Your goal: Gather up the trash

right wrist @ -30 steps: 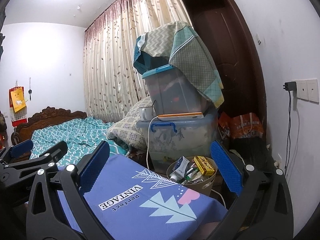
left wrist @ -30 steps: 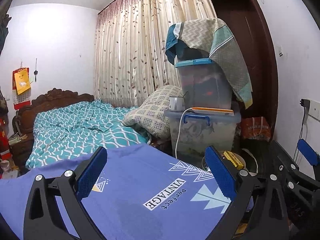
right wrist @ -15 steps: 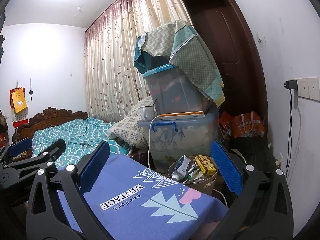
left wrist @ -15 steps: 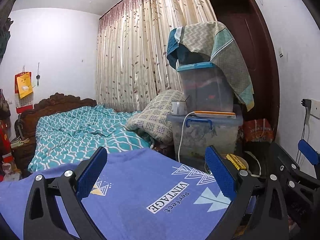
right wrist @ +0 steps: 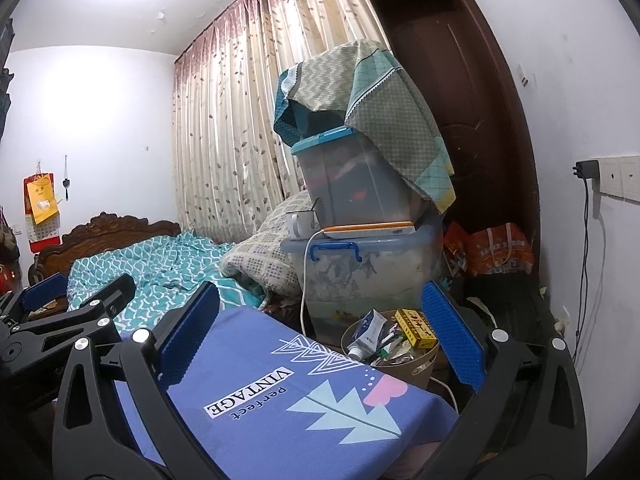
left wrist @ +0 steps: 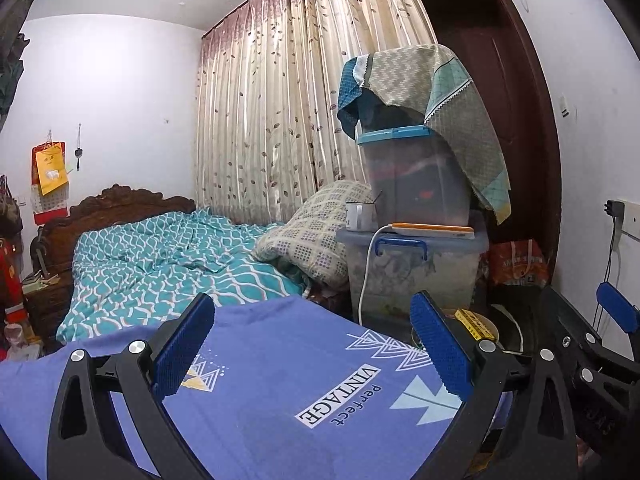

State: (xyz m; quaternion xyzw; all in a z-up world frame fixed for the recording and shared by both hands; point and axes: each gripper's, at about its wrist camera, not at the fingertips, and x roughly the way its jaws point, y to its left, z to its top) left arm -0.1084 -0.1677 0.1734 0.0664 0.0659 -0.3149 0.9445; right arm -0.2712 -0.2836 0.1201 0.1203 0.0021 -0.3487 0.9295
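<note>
A tan waste bin (right wrist: 404, 364) stands on the floor past the table's far right corner, filled with trash: a white tube (right wrist: 367, 335), a yellow box (right wrist: 416, 329) and wrappers. In the left wrist view only the bin's rim and yellow box (left wrist: 474, 323) show behind my right finger. My left gripper (left wrist: 312, 344) is open and empty above the purple tablecloth (left wrist: 280, 392). My right gripper (right wrist: 320, 340) is open and empty above the same cloth (right wrist: 280, 400), with the bin just ahead between its fingers.
Stacked clear storage boxes (right wrist: 372, 264) with a cloth draped on top stand behind the bin, with a mug and a white cable hanging down. A bed with teal bedding (left wrist: 160, 264) lies to the left. A dark door and orange bags (right wrist: 496, 248) are at right.
Both grippers tilted slightly downward or lowered, so the room shifted up a little in view. Both stay open and empty.
</note>
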